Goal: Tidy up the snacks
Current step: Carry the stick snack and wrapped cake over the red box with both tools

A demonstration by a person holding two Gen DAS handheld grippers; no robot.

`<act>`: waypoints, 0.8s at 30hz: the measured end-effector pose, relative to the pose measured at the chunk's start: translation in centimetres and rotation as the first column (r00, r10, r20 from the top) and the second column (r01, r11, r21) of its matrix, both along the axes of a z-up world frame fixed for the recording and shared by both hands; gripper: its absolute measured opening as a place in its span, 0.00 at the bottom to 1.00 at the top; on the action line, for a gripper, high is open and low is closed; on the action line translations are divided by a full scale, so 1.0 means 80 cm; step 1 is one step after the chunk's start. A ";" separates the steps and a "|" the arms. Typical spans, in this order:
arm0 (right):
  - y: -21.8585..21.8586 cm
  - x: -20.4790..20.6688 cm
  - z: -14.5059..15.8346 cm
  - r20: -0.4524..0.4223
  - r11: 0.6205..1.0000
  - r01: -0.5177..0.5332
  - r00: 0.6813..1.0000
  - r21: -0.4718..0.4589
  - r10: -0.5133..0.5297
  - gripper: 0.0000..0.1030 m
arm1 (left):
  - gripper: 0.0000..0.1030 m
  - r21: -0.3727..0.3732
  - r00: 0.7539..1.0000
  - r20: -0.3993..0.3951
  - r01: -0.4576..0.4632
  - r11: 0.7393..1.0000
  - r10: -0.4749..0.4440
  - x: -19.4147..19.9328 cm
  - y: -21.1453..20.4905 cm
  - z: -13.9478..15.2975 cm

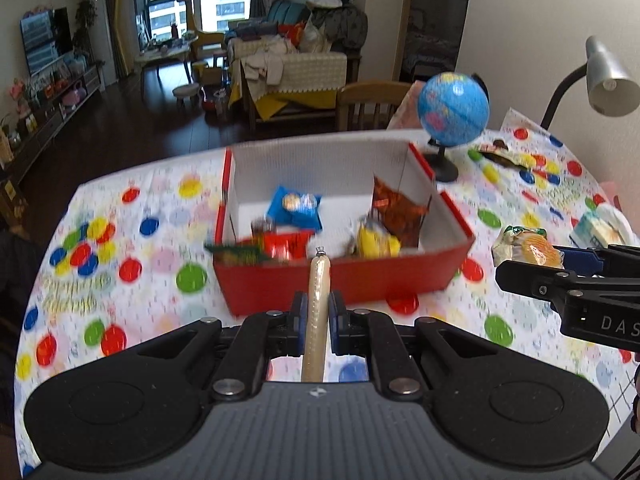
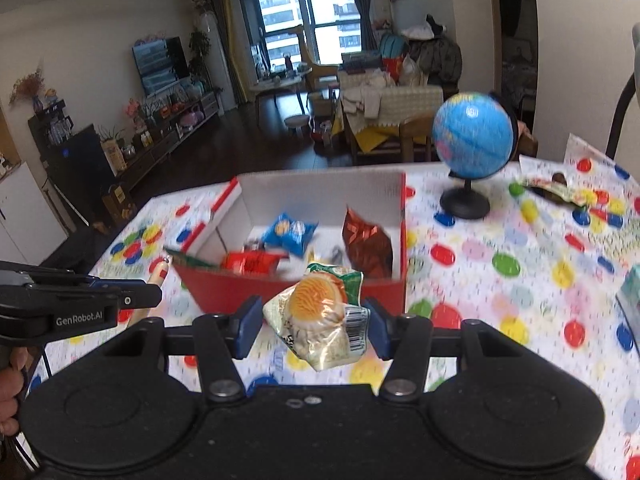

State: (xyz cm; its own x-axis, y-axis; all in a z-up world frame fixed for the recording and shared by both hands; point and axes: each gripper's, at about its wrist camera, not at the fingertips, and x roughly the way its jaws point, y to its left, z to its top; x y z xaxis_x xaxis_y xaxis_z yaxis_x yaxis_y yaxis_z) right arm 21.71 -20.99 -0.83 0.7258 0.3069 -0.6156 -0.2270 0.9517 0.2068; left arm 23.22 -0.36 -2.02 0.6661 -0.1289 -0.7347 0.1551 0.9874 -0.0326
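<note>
Spotted worktop (image 1: 120,280): red box (image 1: 340,284) already holds several snacks. Left tongs (image 1: 319,320) pinch sausage (image 1: 318,300), right tongs (image 2: 314,320) pinch bun pack (image 2: 320,320), both short of box. One wrapper (image 2: 560,192) left by globe (image 2: 472,140).

**Colours and patterns on the snack table**

Tablecloth (image 1: 168,216): white, scattered polka dots in red, green, blue, yellow, pale pink. Box (image 1: 344,284): red outside, white inside. Sausage stick (image 1: 318,300): pale beige, silver clip at its tip. Left gripper (image 1: 319,322): black frame, blue pads. Right gripper (image 2: 314,326): same black with blue pads. Bun packet (image 2: 320,320): clear and whitish wrap, orange-brown round print, green top edge, white barcode patch. In the box: blue packet (image 1: 294,208) with a yellow-white print, glossy reddish-brown bag (image 1: 394,208), red packet (image 1: 286,246), yellow packet (image 1: 376,242), green-edged wrapper (image 1: 236,252). Globe (image 1: 452,110): bright blue with multicoloured land patches, black stand. Lamp (image 1: 608,78): grey-silver shade, black neck.
</note>
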 end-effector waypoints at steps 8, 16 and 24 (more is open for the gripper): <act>0.002 0.043 0.018 0.039 1.000 0.014 0.999 -0.003 -0.013 0.51 | 0.10 0.010 0.999 0.031 0.028 1.000 -0.028 0.052 0.000 0.020; 0.010 0.092 0.010 0.015 1.000 0.022 1.000 0.000 -0.022 0.52 | 0.10 0.018 1.000 0.003 0.010 1.000 -0.010 0.115 0.013 0.011; 0.019 0.138 -0.021 -0.048 0.998 0.060 0.997 -0.024 -0.061 0.52 | 0.10 0.043 0.999 -0.046 0.010 0.999 -0.008 0.180 0.016 -0.021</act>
